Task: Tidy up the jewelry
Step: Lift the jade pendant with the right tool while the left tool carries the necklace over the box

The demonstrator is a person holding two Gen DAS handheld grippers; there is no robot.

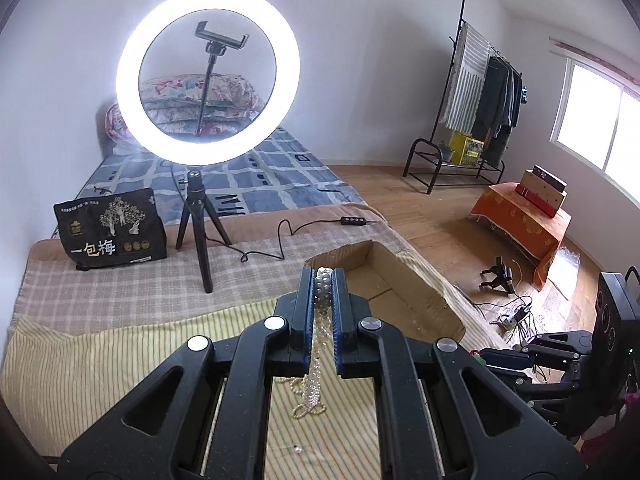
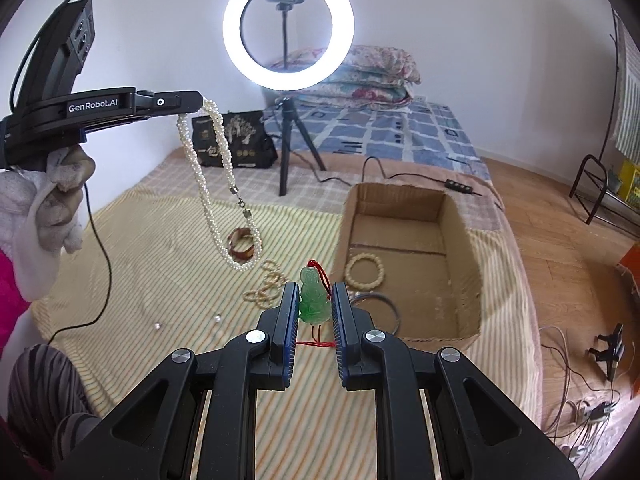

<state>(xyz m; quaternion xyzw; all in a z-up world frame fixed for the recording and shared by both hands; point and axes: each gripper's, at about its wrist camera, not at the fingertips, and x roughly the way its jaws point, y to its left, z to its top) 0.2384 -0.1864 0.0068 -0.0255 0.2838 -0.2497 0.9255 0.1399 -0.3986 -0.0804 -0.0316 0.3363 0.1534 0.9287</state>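
Left hand-held gripper (image 1: 324, 276) clamped tight on a pearl necklace (image 1: 323, 292), center of the left wrist view. In the right wrist view, same gripper up in the upper left of frame, gloved hand (image 2: 52, 200) on the grip, necklace dangling in a long loop w/ the clasp hanging free, bottom of the loop just above the bed.

Right hand-held gripper (image 2: 314, 300) lower center of the right wrist view, pads close in on both sides of a green jade pendant (image 2: 313, 300) w/ red cord (image 2: 318, 344). Looks pinched, pendant upright between the pads, cord trailing down behind.

Striped yellow cloth (image 2: 160, 248) spread over the bed. Scattered on it: brown bangle (image 2: 242, 246) mid frame behind the hanging necklace, a few beige bead bracelets (image 2: 266, 286) just left of the pendant, couple of loose pearls (image 2: 157, 325) lower left.

Cardboard box (image 2: 460, 240) right of center, open top, sitting on the bed. Inside: one bead bracelet (image 2: 364, 271) on the floor of the box, thin silver bangle (image 2: 390, 308) near the front wall, partly hidden by the right gripper finger.

Background: lit ring light (image 2: 288, 28) on a small tripod, top center, black bag (image 2: 234, 142) w/ gold print beside it, folded quilts (image 2: 360, 76) at the wall, clothes rack (image 1: 480, 92) upper right of the left wrist view.
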